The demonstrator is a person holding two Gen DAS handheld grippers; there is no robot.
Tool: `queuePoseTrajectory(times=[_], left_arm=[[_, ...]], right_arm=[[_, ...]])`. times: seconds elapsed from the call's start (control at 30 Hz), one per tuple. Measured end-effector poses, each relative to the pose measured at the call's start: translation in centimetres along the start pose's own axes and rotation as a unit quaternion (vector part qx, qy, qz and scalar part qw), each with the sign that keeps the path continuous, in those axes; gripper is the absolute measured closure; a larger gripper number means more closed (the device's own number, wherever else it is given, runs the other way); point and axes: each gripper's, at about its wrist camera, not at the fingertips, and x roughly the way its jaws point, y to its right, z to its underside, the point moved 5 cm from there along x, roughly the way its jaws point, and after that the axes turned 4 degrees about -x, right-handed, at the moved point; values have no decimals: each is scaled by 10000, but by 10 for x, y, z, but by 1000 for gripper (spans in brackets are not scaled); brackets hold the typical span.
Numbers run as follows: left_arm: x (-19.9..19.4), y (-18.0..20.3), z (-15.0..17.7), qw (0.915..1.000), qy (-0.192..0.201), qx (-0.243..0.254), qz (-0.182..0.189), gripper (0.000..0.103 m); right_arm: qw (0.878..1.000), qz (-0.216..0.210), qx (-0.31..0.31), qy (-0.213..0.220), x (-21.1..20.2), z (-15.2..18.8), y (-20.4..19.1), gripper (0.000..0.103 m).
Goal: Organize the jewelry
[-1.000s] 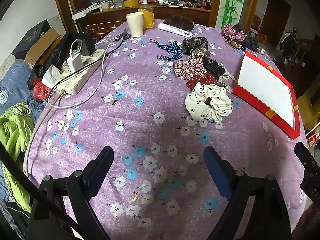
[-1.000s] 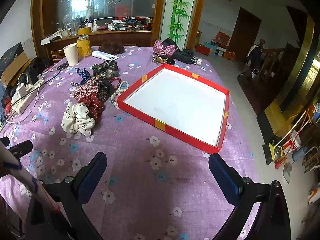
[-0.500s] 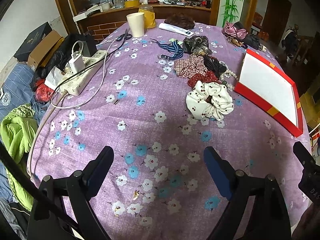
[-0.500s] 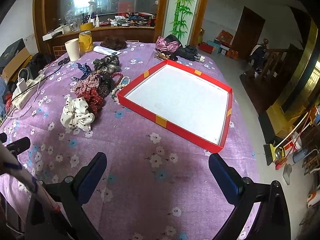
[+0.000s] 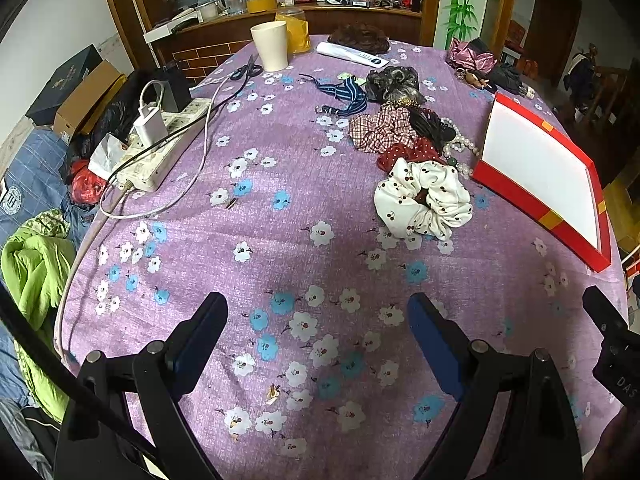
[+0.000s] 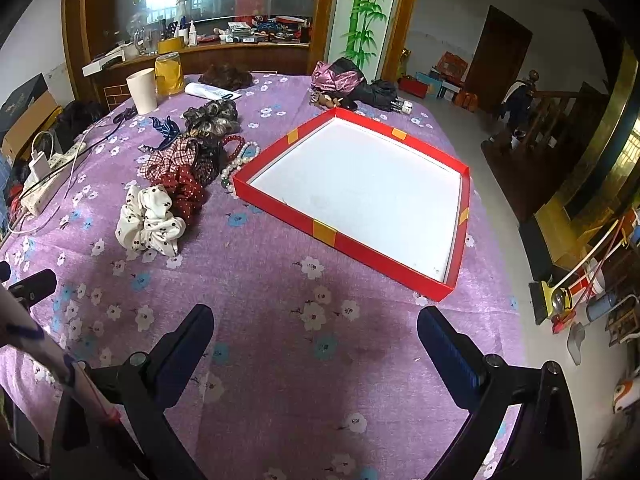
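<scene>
Scrunchies [image 6: 150, 220] and beads [image 6: 238, 158] sit heaped just left of the tray [image 6: 324, 230], which I judge is their destination. I hold the left gripper [image 5: 316, 324] and right gripper [image 6: 316, 334] spread wide and empty, short of the tray, ready to pick.

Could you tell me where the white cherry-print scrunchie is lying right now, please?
The white cherry-print scrunchie lies on the purple tablecloth, right of centre in the left wrist view, just left of the red tray and in front of the red dotted scrunchie.
</scene>
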Motion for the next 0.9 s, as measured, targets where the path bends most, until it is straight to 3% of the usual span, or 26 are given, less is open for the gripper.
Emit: queuePoseTrajectory(times=[0.4, 0.5, 0.7, 0.9], left_arm=[[11, -7, -7, 10000, -12, 91, -37, 12], [14, -14, -14, 10000, 2, 75, -55, 12], [25, -29, -30, 10000, -61, 18, 12, 12], [43, -38, -67, 9998, -21, 94, 174, 12]], right_arm=[[9999, -104, 30, -127, 11, 1, -6, 0], [9989, -407, 97, -221, 17, 2, -12, 1], [9914, -1126, 143, -649, 36, 0, -30, 12], [9794, -1810, 183, -876, 53, -21, -54, 14]])
